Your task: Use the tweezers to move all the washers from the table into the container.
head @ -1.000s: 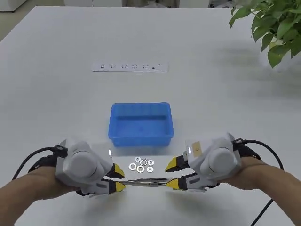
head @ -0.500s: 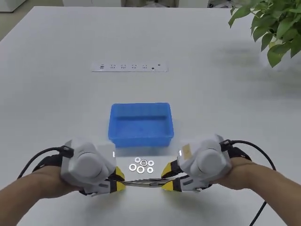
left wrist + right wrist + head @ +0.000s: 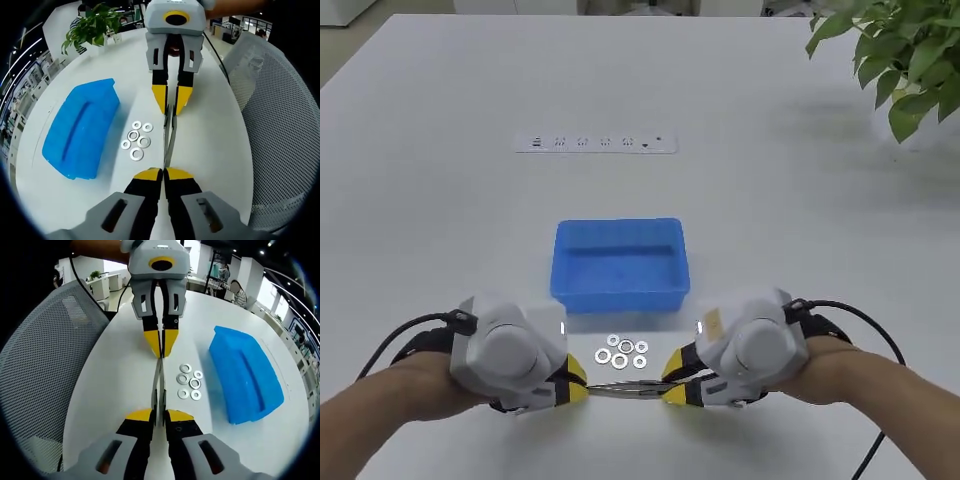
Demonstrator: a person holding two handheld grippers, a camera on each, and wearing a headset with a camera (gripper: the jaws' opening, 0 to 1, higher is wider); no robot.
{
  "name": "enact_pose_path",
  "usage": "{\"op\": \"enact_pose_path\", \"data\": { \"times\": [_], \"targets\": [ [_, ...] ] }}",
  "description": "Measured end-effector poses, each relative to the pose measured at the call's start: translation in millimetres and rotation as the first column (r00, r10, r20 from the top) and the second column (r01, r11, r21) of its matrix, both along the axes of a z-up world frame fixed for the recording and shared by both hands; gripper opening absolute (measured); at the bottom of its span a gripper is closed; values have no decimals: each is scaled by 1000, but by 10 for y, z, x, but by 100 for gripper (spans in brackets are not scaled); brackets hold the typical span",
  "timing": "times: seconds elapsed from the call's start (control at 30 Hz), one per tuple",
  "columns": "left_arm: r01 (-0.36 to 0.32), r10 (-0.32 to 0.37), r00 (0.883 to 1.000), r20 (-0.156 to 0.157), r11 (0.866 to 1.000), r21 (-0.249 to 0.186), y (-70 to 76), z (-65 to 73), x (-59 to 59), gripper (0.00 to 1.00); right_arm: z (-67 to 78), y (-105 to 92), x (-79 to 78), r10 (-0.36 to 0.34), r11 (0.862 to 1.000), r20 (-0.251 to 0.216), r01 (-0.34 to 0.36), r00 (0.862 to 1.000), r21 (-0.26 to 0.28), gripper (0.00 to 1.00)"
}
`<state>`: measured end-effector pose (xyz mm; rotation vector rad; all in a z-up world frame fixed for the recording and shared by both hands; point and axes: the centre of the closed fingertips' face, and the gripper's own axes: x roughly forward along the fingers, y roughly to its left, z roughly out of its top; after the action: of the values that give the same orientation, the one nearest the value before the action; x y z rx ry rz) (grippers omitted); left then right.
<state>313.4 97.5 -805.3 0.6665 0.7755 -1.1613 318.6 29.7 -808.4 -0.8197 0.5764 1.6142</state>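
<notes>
Metal tweezers point(image 3: 620, 389) lie on the white table between my two grippers, with one end in each. My left gripper point(image 3: 573, 384) is shut on one end of the tweezers point(image 3: 169, 137). My right gripper point(image 3: 672, 384) is shut on the other end point(image 3: 159, 385). Each gripper faces the other in its own view: the right gripper point(image 3: 171, 100) and the left gripper point(image 3: 160, 344). Several washers point(image 3: 622, 352) sit in a cluster just beyond the tweezers, also seen as washers point(image 3: 136, 142) and washers point(image 3: 189, 382). The blue container point(image 3: 620, 262) stands behind them; its inside looks bare.
A white power strip point(image 3: 595, 143) lies farther back on the table. A potted plant point(image 3: 900, 60) overhangs the far right corner. A grey mesh chair point(image 3: 280, 125) stands off the table's near edge, close behind my hands.
My right gripper has slid left along the tweezers and its jaws have gone from open to shut on them. The left gripper has shifted slightly right, still gripping.
</notes>
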Motion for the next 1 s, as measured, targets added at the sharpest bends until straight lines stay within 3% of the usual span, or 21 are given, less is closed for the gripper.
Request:
{"op": "enact_pose_path", "data": {
  "times": [0.27, 0.4, 0.53, 0.73, 1.0],
  "targets": [
    [11, -11, 1000, 15, 1000, -3, -12, 66, 15, 7, 2, 1, 4, -3, 1000, 2, 3, 1000, -3, 12],
    [4, -4, 1000, 24, 999, -37, -45, 149, 25, 7, 2, 1, 7, -4, 1000, 8, 4, 1000, -7, 13],
    [17, -15, 999, 32, 999, -43, -72, 223, 11, 7, 3, 7, 6, -3, 1000, 9, 3, 1000, -10, 13],
    [22, -20, 1000, 21, 998, -61, -103, 325, -12, 6, 9, 29, 7, -3, 1000, 11, 3, 1000, -10, 13],
    [60, -54, 996, 67, 994, -91, -211, 566, 5, 6, 35, 87, 3, -11, 1000, 9, 11, 1000, 4, 13]
  ]
}}
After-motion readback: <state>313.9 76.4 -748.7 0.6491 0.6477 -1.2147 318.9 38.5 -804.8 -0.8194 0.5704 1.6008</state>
